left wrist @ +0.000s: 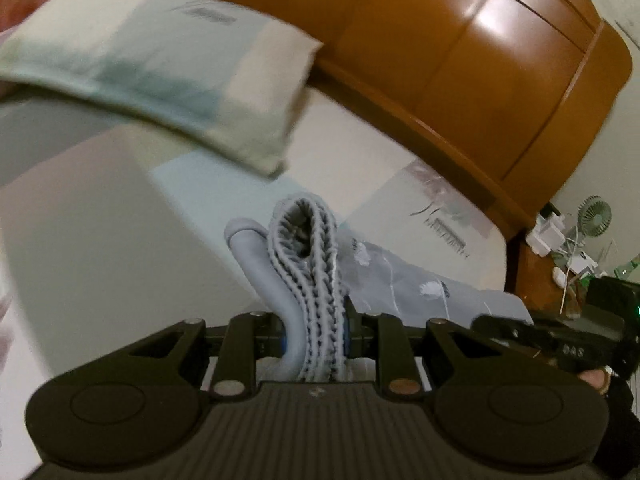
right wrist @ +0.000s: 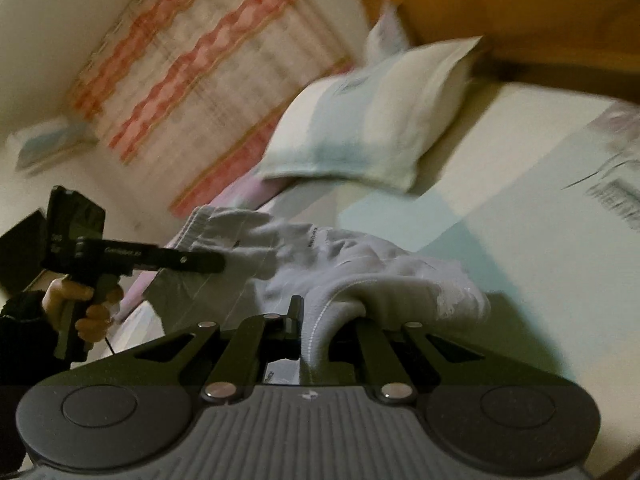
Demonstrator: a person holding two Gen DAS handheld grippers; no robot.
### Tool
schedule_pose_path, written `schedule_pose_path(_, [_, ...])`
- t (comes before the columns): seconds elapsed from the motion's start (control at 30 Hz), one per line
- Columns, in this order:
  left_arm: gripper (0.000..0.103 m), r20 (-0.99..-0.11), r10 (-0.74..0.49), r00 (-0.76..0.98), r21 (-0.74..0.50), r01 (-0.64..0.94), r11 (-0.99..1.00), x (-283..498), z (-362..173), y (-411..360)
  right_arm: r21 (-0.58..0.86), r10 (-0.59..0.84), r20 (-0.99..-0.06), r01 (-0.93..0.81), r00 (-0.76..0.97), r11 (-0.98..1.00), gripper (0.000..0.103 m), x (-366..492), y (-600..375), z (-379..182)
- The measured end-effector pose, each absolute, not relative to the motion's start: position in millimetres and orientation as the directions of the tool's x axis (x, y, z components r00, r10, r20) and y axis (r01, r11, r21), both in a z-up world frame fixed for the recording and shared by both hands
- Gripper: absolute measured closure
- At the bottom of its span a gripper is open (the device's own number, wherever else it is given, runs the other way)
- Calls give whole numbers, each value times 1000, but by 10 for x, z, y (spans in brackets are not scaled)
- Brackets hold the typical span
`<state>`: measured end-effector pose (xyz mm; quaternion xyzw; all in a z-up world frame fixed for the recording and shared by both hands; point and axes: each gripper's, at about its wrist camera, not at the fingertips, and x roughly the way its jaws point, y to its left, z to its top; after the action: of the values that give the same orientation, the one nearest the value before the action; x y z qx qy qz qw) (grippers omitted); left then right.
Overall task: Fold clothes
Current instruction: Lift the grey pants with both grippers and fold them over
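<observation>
A light grey garment (left wrist: pixel 400 280) with small white flower prints hangs stretched between both grippers above the bed. My left gripper (left wrist: pixel 316 336) is shut on a doubled-over ribbed band (left wrist: pixel 308 248) of it, which sticks up from the jaws. In the right wrist view my right gripper (right wrist: pixel 320 332) is shut on a stitched edge of the same garment (right wrist: pixel 340 256). The left gripper (right wrist: pixel 220 266) shows there at the left, clamped on the far end of the cloth and held by a hand (right wrist: pixel 96 308). The right gripper (left wrist: pixel 484 322) appears at the right edge of the left wrist view.
A pale green and cream pillow (left wrist: pixel 160 68) lies on the bed sheet (left wrist: pixel 100 220) below a brown wooden headboard (left wrist: pixel 480 60). A bedside stand with a small fan (left wrist: pixel 596 216) is at the far right. A red-striped blanket (right wrist: pixel 200 60) lies beyond the pillow.
</observation>
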<state>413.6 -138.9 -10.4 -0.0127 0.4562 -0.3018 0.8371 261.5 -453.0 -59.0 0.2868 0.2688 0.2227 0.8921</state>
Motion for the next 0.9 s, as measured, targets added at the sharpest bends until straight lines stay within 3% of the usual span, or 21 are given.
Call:
schedule_pose_path(0.5, [82,-830,-459,316,-148,669,728,5523,-322,-3301,510,285,-355,-71,890,857,94,2685,-5134,-658])
schedule_pose_path(0.9, [81,-906,-349,239,-96,687,720,5951,-968,-3752,532,273,-419,-9,866,846,94,2759,-5010,-1054])
